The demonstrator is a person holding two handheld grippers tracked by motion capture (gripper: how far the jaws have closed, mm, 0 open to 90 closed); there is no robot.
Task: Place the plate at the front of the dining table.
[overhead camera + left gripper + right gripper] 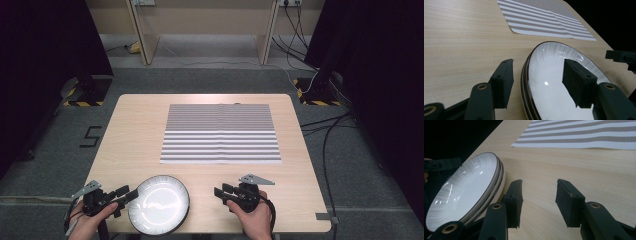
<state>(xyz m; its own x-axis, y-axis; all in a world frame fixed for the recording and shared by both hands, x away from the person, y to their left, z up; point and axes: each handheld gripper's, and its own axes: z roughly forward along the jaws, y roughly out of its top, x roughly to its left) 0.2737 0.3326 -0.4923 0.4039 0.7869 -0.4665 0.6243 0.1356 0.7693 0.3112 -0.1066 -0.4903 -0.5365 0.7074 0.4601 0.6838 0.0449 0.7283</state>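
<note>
A stack of white plates [159, 205] with dark rims lies at the near edge of the table; it looks like two or three. My left gripper [127, 194] is at the stack's left side. In the left gripper view its jaws [540, 82] straddle the plates' [554, 82] rim, one pad outside and one over the inside, with gaps on both sides. My right gripper [219, 192] rests to the right of the stack, apart from it. Its jaws [539, 202] stand open over bare wood, with the plates [461, 192] off to their left.
A grey-and-white striped placemat [221, 134] lies flat in the middle of the wooden table [135, 130]. The mat also appears in both gripper views, placemat [544, 22] and placemat [584, 135]. Cables run over the floor at the right.
</note>
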